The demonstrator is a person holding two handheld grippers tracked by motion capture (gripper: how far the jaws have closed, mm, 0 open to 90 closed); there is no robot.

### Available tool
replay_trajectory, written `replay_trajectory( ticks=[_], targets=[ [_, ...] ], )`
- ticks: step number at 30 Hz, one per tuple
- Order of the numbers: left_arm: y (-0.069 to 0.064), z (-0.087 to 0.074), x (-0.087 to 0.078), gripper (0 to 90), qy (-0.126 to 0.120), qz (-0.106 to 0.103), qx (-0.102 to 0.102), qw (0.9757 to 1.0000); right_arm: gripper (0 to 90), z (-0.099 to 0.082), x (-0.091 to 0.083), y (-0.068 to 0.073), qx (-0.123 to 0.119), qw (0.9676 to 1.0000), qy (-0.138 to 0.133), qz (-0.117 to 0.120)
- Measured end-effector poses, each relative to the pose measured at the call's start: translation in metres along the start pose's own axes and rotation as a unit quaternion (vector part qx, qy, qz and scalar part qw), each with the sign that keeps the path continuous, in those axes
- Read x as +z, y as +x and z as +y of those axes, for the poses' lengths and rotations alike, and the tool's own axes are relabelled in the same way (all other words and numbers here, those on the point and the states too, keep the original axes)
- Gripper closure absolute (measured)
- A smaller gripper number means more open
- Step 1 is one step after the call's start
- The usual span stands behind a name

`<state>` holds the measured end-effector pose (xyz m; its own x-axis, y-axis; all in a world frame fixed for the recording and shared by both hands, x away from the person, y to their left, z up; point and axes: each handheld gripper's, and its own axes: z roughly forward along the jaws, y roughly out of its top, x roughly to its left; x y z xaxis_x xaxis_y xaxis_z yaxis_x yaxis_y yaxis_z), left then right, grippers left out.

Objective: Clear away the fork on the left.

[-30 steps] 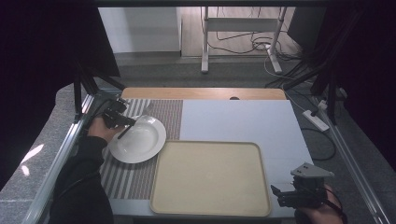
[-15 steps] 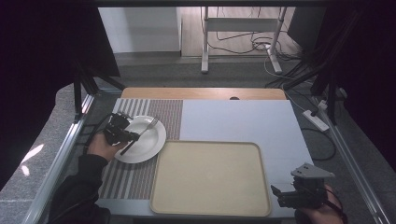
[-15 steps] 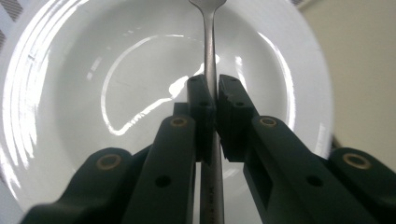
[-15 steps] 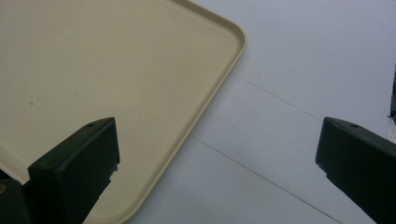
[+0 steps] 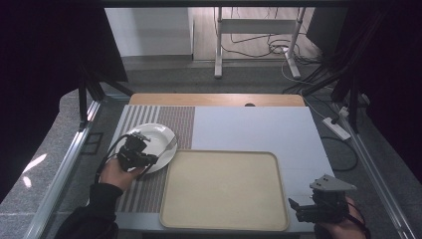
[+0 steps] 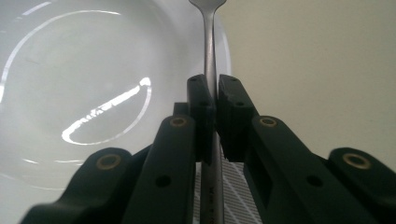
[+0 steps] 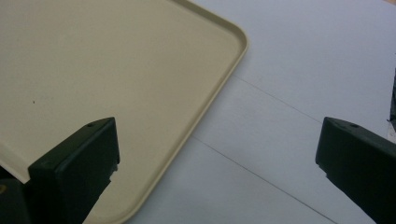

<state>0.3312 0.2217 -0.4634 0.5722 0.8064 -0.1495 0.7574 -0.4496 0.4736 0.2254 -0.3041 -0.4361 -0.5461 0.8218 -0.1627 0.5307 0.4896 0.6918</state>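
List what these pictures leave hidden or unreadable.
- Utensil: its head is cut off by the top edge of the left gripper view, so fork or spoon is unclear.
- High view: the left gripper covers the utensil's handle.
- Handle engraving: blurred in the left gripper view.

White plate, beige tray, brown-and-white striped mat, silver fork, black jaws.

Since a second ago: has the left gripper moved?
Yes. The left gripper, shut on the fork, has come toward the person and the tray: from the plate's far-left rim to its near edge.
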Motion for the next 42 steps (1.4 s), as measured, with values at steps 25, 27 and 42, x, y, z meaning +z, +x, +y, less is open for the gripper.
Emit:
replay_trajectory(
  ticks=[25, 27, 42],
  targets=[
    [-0.09, 0.011, 0.044, 83.6, 0.035, -0.028, 0.04, 0.9982, 0.3, 0.0, 0.001, 0.0, -0.004, 1.0, 0.002, 0.003],
    [-0.096, 0.009, 0.051, 83.6, 0.048, -0.03, 0.041, 0.9976, 0.3, 0.0, 0.001, 0.0, -0.004, 1.0, 0.002, 0.003],
    [-0.109, 0.017, 0.059, 88.4, 0.045, -0.049, 0.084, 0.9942, 0.3, 0.001, 0.001, 0.001, -0.006, 1.0, 0.003, 0.005]
  ],
)
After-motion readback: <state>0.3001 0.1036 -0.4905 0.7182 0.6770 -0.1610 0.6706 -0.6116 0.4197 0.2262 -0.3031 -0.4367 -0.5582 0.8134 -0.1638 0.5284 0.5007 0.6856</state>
